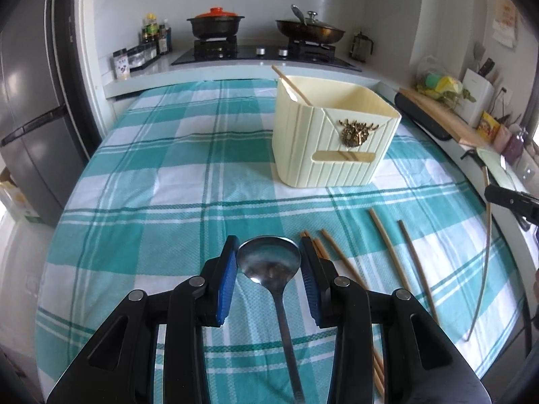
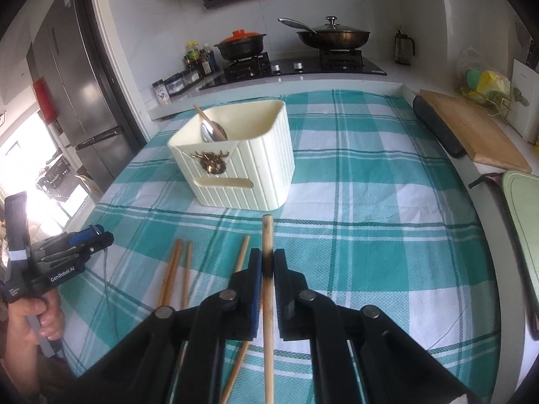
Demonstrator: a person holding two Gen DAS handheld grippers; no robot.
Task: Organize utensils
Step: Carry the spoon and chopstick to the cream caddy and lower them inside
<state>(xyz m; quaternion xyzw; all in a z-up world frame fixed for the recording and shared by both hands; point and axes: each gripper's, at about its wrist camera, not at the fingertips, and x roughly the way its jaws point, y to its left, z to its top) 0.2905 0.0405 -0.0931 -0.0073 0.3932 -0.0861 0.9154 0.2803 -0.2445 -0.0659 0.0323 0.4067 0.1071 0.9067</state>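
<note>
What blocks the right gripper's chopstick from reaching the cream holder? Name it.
Nothing visible does. The right gripper is shut on a chopstick, and only bare checked cloth lies between it and the cream holder.

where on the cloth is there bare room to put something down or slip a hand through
Free: the checked cloth left of the cream holder, back to the counter edge, and the wide stretch right of the holder up to the wooden cutting board. Crowded: the near strip, where the metal spoon lies between the left gripper jaws and loose chopsticks fan out beside it.
</note>
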